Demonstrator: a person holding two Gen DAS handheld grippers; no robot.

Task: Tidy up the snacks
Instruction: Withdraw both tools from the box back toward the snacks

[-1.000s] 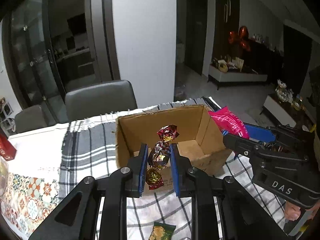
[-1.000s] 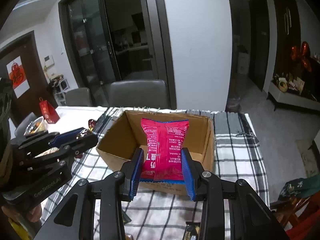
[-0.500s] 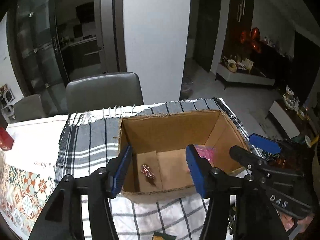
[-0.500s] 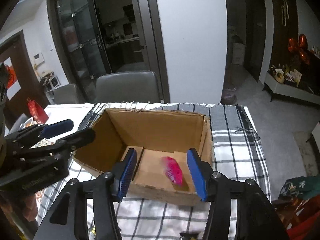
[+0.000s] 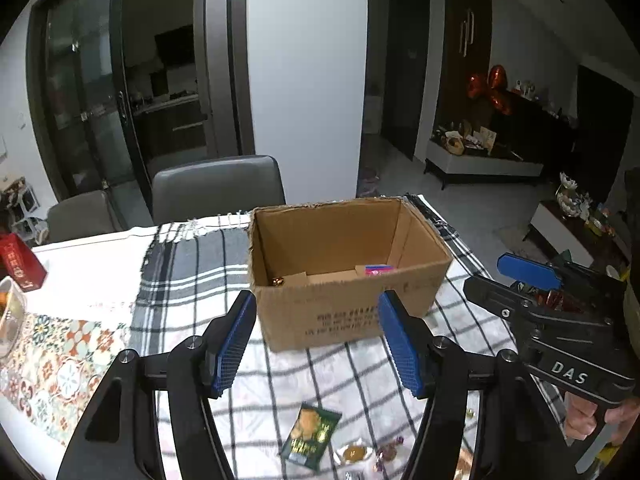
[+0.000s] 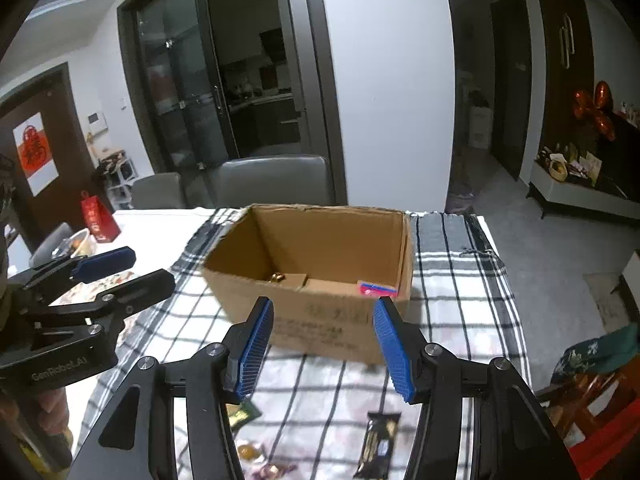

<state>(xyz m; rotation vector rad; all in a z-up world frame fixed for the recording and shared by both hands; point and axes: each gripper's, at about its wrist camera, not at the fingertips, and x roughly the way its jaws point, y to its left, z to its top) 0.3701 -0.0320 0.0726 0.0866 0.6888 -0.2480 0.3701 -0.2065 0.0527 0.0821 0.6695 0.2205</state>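
Observation:
An open cardboard box [image 5: 344,312] [image 6: 320,320] stands on the checked tablecloth. Inside it lie a pink snack packet [image 5: 378,269] [image 6: 376,289] at the right and a foil candy [image 5: 279,281] [image 6: 277,277] at the left. My left gripper [image 5: 318,344] is open and empty, in front of the box. My right gripper [image 6: 322,344] is open and empty, also in front of the box. Loose snacks lie on the cloth near me: a green packet [image 5: 310,436], small candies [image 5: 354,452] and a dark bar [image 6: 378,440].
A red box [image 5: 18,262] and a bowl [image 5: 8,320] sit at the table's left. Grey chairs [image 5: 218,186] stand behind the table. The table's right edge [image 6: 504,280] drops to the floor. The right gripper also shows in the left wrist view [image 5: 528,276].
Both grippers opened and dropped their loads into the box: the foil candies from the left, the pink packet from the right. Both grippers then pulled back toward me.

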